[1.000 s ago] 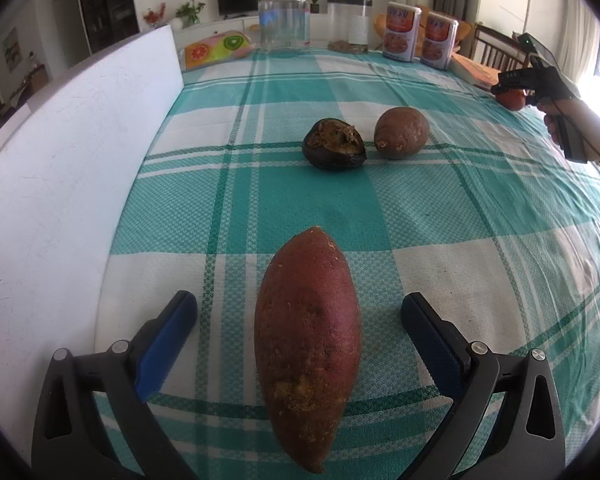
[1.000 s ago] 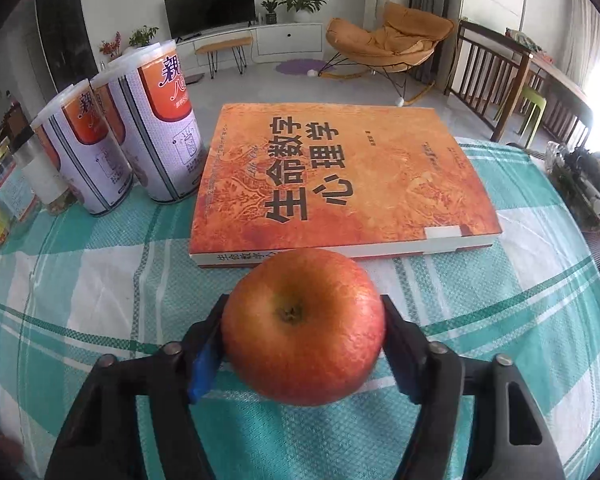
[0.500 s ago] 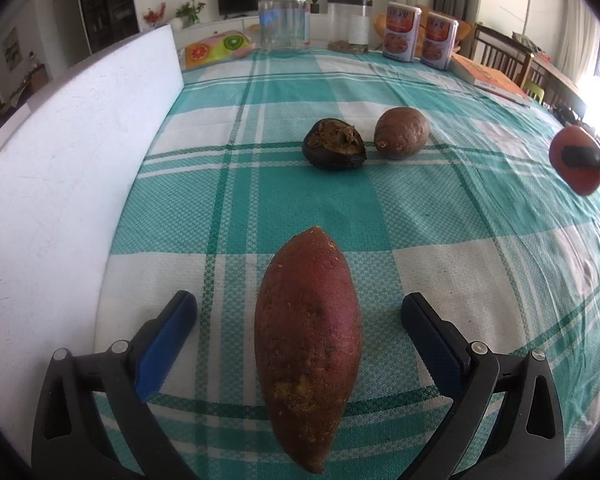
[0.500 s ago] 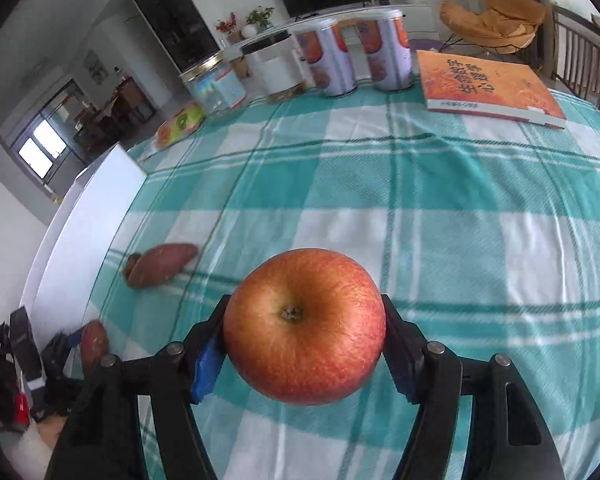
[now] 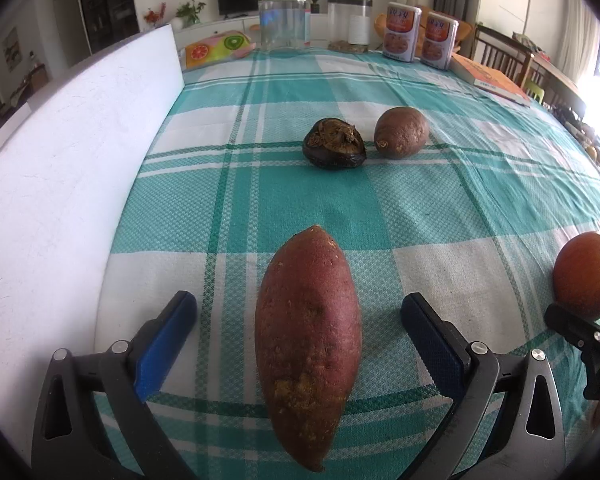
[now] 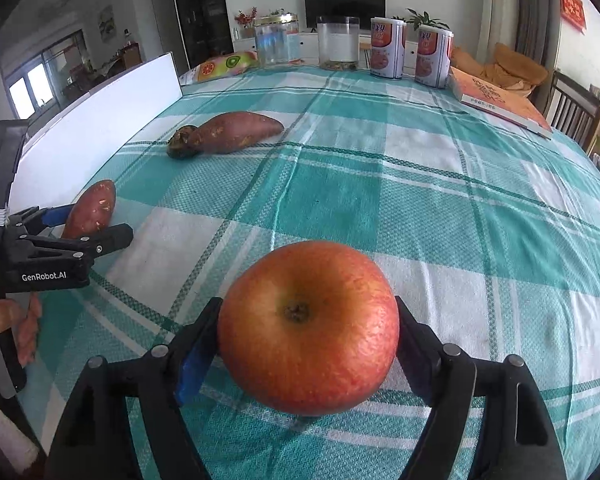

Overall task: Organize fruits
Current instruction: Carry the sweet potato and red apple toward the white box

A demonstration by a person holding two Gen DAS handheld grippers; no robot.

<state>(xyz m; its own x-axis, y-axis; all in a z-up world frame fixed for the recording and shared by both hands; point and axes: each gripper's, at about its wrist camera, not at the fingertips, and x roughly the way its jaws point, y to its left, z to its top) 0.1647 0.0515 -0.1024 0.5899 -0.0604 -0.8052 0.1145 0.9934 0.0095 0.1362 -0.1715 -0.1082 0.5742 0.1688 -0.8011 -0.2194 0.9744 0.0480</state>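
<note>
Right gripper [image 6: 308,344]: jaws are opening, with the apple [image 6: 308,326] between them. The apple sits low in the lower centre of the right wrist view, apparently on or just above the cloth [image 6: 420,200]; the pads look close to its sides, and contact cannot be confirmed. Judged: this is a release, setting the apple beside the other produce.

Left gripper [image 5: 300,316]: jaws spread wide, astride the yam [image 5: 308,356] without touching it. The yam lies lengthwise on the cloth in the lower centre of the left wrist view. Judged: a grasp is prepared and not yet made.

In the same view the apple appears at the right edge, near the left gripper but apart from it.

Edges: a white board [image 5: 68,184] stands along the left side, close to the left gripper; little room there. Two more items, a dark fruit [image 5: 334,148] and a second yam [image 5: 400,132], lie mid-frame. Cans [image 5: 402,32], jars [image 5: 284,18] and a book [image 5: 496,80] line the top. The centre and right of the cloth are bare, offering ample clearance.
</note>
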